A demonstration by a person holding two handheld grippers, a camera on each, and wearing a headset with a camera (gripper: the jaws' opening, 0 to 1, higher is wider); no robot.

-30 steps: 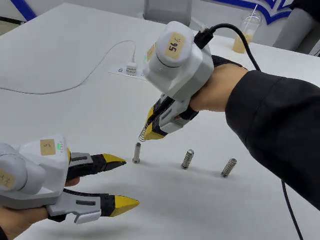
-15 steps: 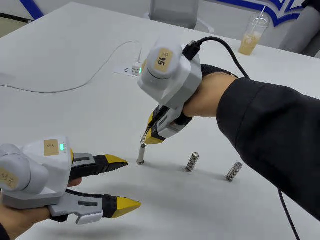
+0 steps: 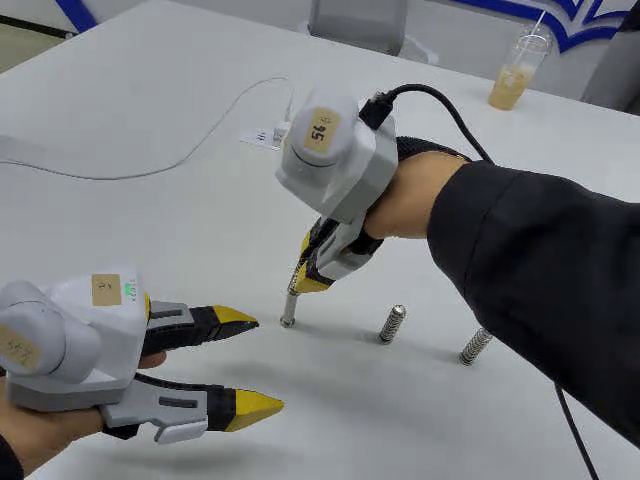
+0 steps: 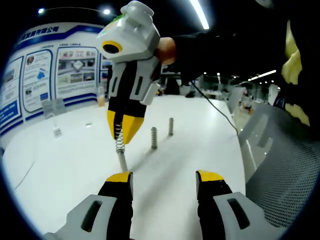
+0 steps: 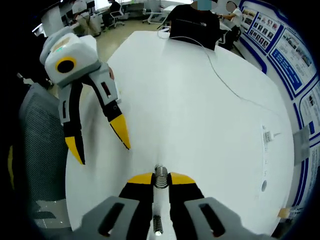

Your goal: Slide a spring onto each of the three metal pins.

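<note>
Last step, I judge: the right hand-held gripper [image 3: 300, 283] is clenched on a spring [image 4: 119, 139], whose lower end meets the bare pin [image 3: 289, 312] just below its tips; beside it stand the near sprung pin [image 3: 392, 323] and the far sprung pin [image 3: 476, 345]; next, hold the spring plumb, press down, release; the left hand-held gripper [image 3: 258, 365] gapes empty nearby; white bench [image 3: 150, 120], cable [image 3: 200, 140] and cup [image 3: 515, 75] beyond; office with posters [image 4: 70, 72].

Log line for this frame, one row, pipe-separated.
right gripper shut on spring at top of bare pin | left gripper open, idle | other two pins already sprung
</note>
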